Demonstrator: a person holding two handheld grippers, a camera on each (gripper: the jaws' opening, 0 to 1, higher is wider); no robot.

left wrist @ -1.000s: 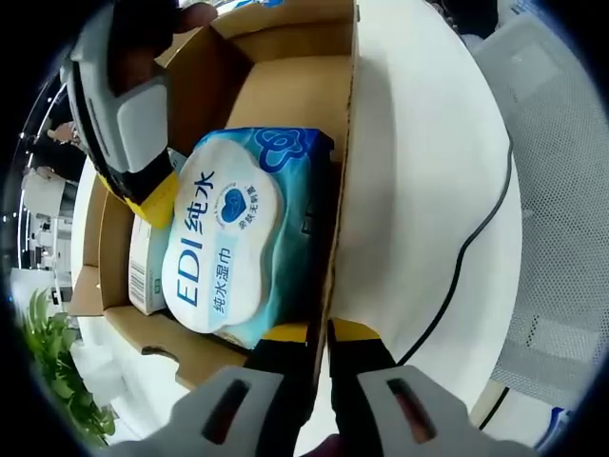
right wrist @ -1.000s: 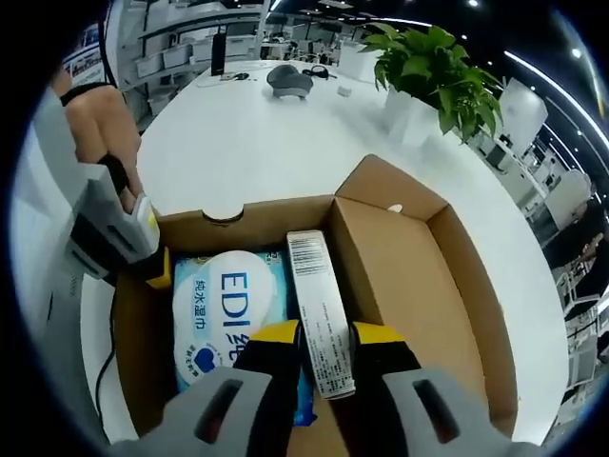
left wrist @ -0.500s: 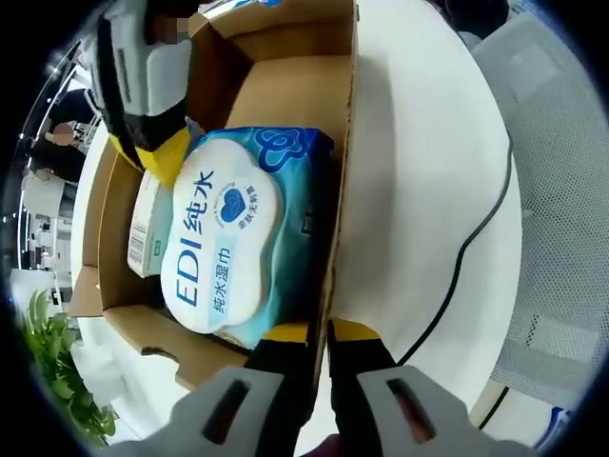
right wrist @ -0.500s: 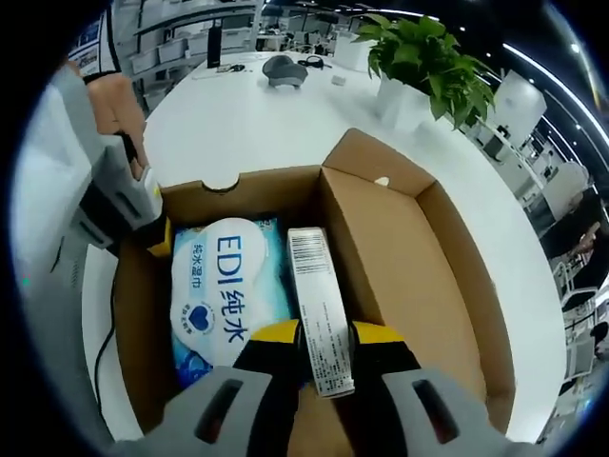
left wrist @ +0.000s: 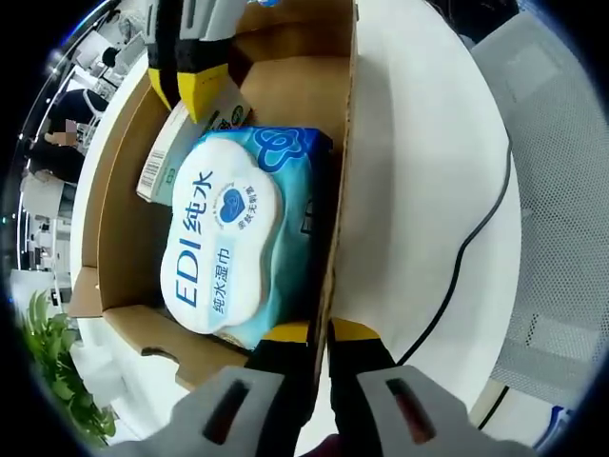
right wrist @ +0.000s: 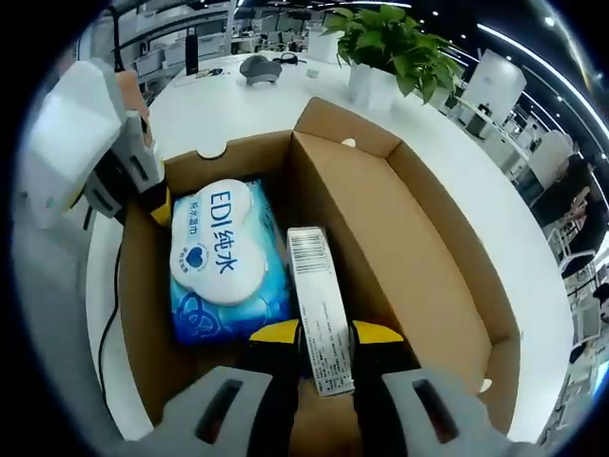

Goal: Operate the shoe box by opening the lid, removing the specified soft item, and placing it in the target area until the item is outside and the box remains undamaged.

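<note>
The right tool [right wrist: 319,335], clenched on the slim carton [right wrist: 319,319], has lifted it clear of the wipes pack [right wrist: 221,252], which stays at centre-left in the open box [right wrist: 419,238]. The left tool [left wrist: 319,335] keeps pinching the box's wall, steadying it on the table [left wrist: 428,190].

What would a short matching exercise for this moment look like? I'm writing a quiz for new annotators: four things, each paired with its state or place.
Things:
1. wet wipes pack
2. slim carton
3. left gripper
4. potted plant

States or places:
A. clamped on the cardboard box wall
B. held between the right gripper jaws
C. lying flat on the box floor
D. standing on the white table beyond the box

Pairs: 1-C, 2-B, 3-A, 4-D
</note>
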